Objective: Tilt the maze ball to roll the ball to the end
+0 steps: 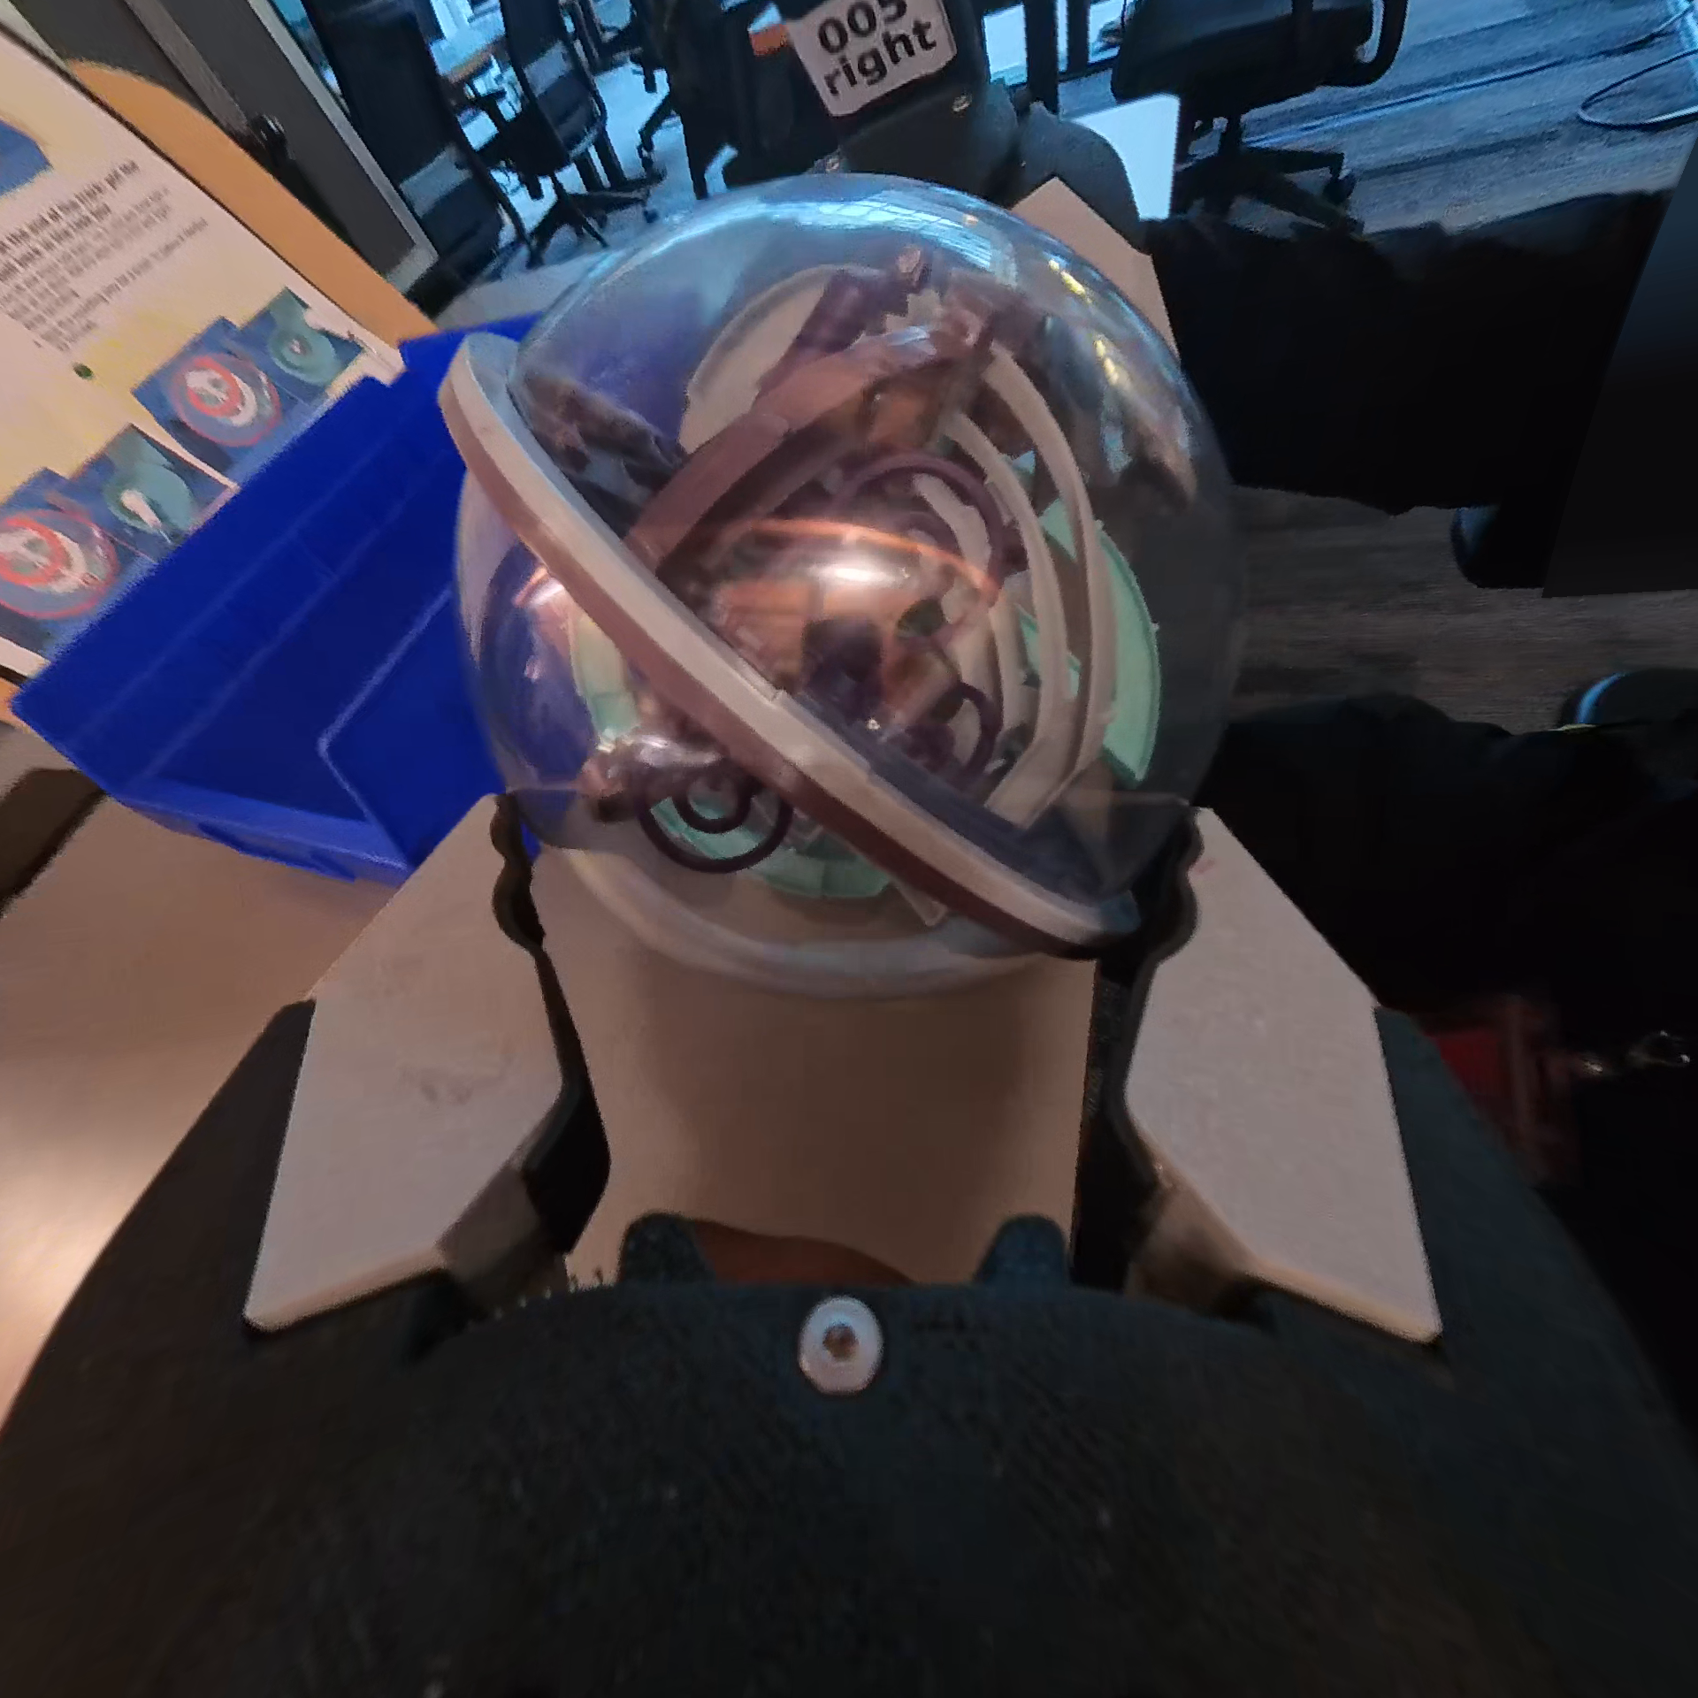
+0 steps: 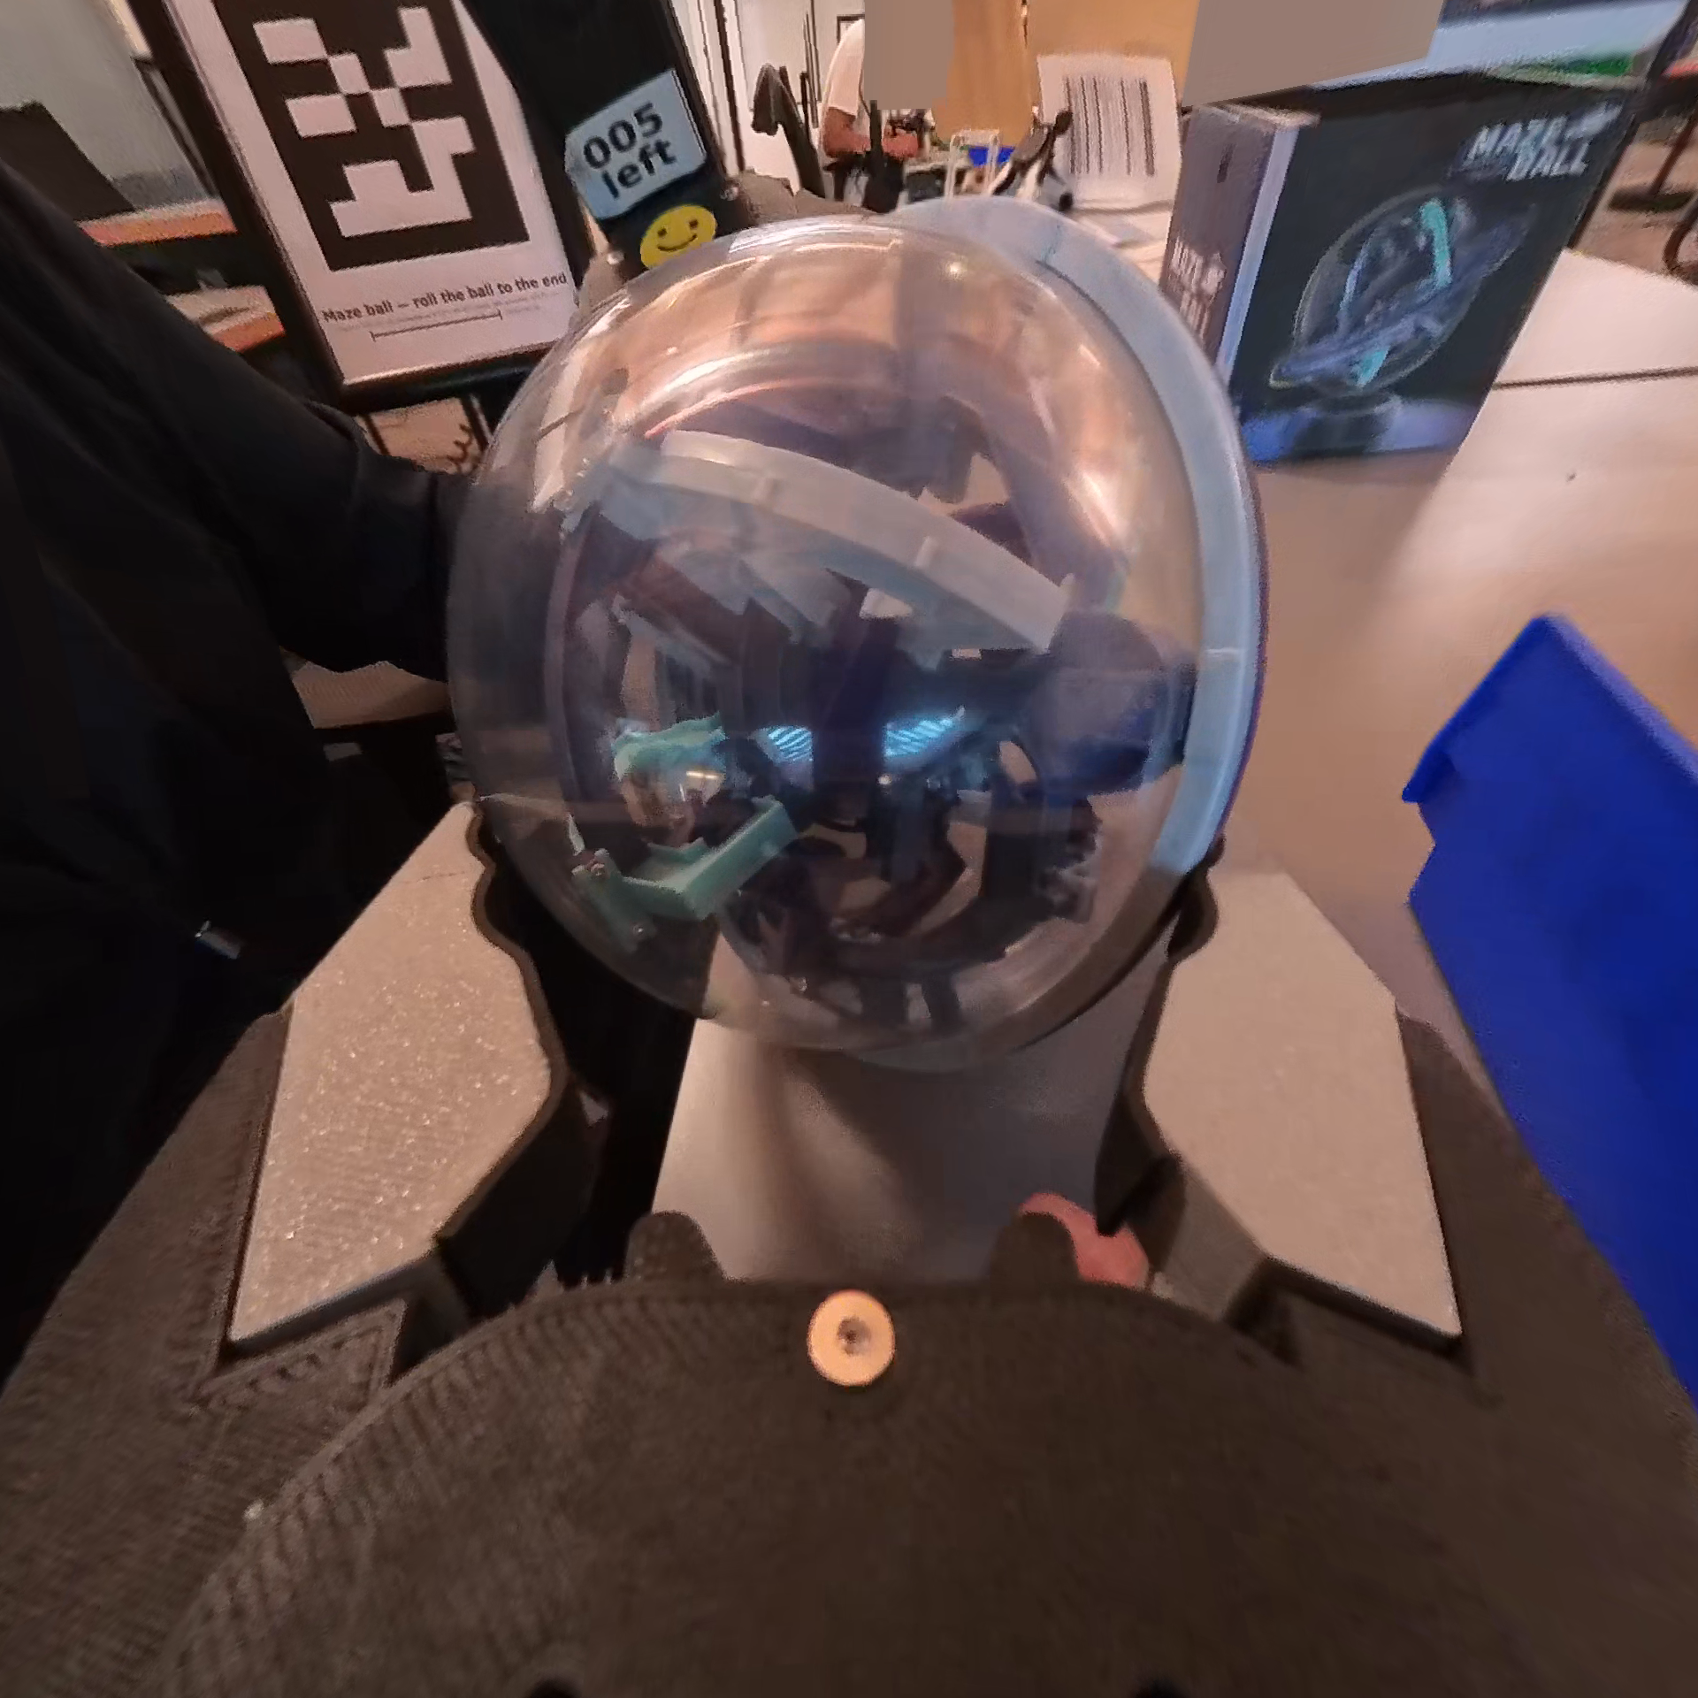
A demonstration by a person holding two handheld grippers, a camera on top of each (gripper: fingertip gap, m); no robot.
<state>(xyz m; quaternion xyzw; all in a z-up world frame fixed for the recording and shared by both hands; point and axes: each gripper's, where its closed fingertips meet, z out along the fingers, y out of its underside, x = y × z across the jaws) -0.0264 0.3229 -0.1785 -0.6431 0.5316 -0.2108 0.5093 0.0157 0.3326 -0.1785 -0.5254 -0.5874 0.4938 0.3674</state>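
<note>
Both cams sit right behind their own tongs, looking forward along the fingers, super close to the maze ball [image 1: 845, 588], which fills the middle of each frame. They face each other across it: the left view catches the right tongs [image 1: 882, 55] behind the ball, the right view the left tongs [image 2: 643, 165]. Both also share the blue bin [image 1: 276, 643].

left gripper [image 1: 841, 873] spread wide, fingers [image 1: 524, 882] pressed on either side of what it holds, right gripper [image 2: 841, 882] same deal from the opposite side, fingertip contact looks snug but kinda blurry
</note>
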